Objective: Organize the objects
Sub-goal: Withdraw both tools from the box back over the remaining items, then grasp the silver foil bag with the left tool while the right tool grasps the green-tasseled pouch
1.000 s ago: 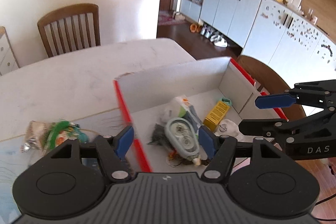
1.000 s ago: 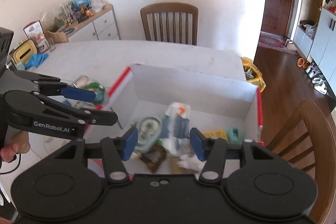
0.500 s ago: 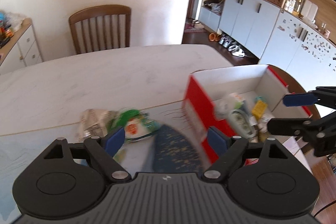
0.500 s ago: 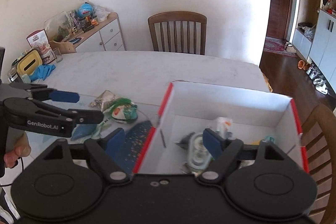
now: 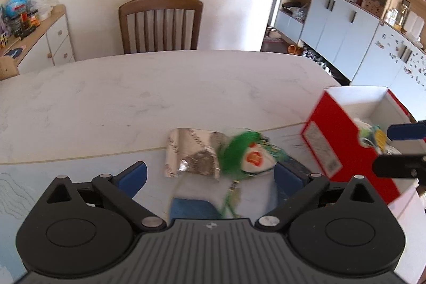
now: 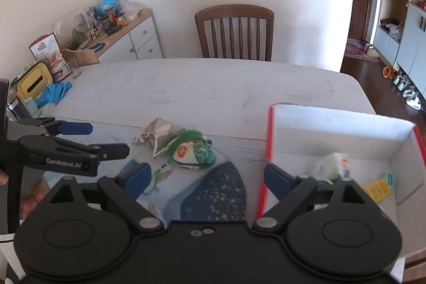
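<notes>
Left gripper (image 5: 210, 175): jaws spread wide, having just been opening; nothing pressed between the pads. Silver foil packet (image 5: 193, 152) and green-and-white wrapper (image 5: 247, 155) lying on the table mat ahead of the blue fingertips (image 5: 133, 173), within the gap but untouched. Blue item low in the frame, just in front of the gripper body; too blurred to identify.

Right gripper (image 6: 205, 177): jaws likewise wide apart, having just been opening; nothing held. Positioned over the left wall of the box, 1 pad outside, 1 pad inside. Dark blue speckled piece (image 6: 215, 198) flat on the mat below the gap.

Box (image 6: 338, 124): red outside, white inside, open-topped, standing at the right end of the table (image 6: 213, 87). Contents seen: a yellow packet (image 6: 378, 189), a small teal item, a pale blurred item against the floor of the box.

Foil packet and green wrapper touching each other, side by side, well left of the box. Thin green cord trailing from the wrapper toward the near edge.

Elsewhere on the table: blue cloth (image 6: 54, 93) and yellow container (image 6: 34, 81) at the far left corner. 1 wooden chair (image 6: 234, 32) at the far side. Part of a hand (image 6: 36, 197) visible behind the left gripper in the right wrist view.
</notes>
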The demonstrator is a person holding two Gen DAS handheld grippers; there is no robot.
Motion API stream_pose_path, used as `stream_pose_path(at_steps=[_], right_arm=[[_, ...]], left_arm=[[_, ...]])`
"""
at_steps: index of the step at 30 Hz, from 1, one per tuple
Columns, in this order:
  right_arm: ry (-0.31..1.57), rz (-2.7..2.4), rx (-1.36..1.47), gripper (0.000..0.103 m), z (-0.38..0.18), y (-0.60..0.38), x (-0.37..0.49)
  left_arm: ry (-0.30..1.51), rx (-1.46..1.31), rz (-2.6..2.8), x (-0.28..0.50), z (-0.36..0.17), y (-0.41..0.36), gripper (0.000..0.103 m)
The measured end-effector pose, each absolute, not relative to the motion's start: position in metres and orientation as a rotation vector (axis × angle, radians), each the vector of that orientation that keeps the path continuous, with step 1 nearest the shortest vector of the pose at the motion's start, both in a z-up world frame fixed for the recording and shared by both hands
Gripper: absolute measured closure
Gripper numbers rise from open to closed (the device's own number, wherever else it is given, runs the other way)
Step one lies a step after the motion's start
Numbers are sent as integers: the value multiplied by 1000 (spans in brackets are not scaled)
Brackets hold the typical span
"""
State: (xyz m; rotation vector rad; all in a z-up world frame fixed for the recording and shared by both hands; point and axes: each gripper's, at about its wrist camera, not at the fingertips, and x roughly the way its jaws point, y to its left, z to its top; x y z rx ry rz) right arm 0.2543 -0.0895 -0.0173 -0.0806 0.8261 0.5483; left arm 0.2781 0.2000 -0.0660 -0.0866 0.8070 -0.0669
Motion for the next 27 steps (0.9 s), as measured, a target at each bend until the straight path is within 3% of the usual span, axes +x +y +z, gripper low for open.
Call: stream_pose_path(at_steps=[14,27], right_arm=[[888,528,-193,13,-63,-25,287],[947,499,-255,20,-108,3,321]], left_arm=[[879,-118,-103,344,-110,228,1],[935,-100,-112,381,-148,223,1]])
